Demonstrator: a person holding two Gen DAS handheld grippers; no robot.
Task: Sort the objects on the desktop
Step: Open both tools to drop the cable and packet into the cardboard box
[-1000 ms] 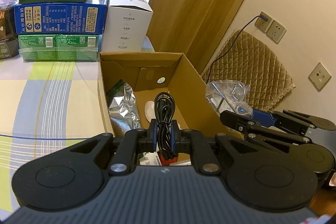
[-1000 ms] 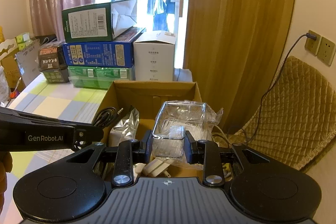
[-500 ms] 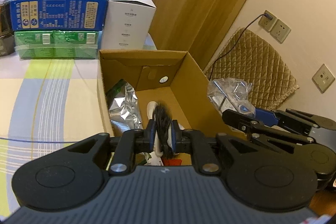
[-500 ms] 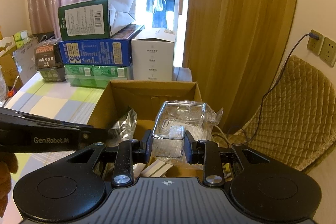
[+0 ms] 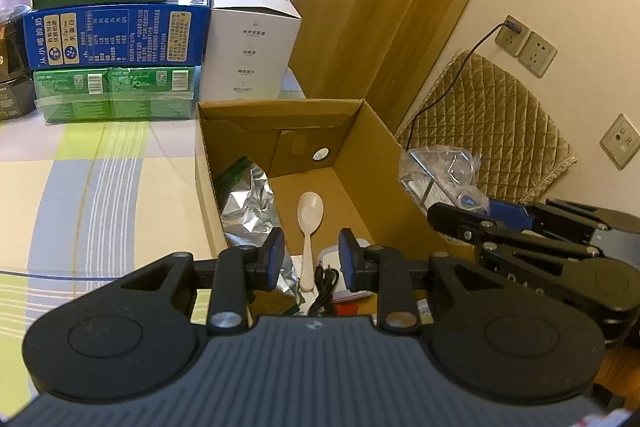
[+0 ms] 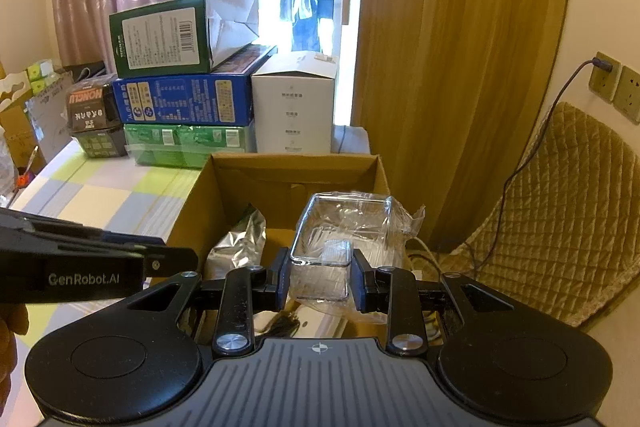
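Two grippers over cardboard box | left gripper agape — black cable lying inside | right gripper clamped on clear plastic container | risk: crinkled wrap slipped from pads, container dropped outside the box wall.

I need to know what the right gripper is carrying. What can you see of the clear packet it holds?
The clear packet is crinkled see-through plastic wrap around a clear box-shaped item with a straight rim; what is inside cannot be told. The right gripper is shut on its near lower end, one of the fingers pressing each side. It hangs tilted above the right side of the open cardboard box, touching nothing else that shows. The left view shows it over the box's right wall.
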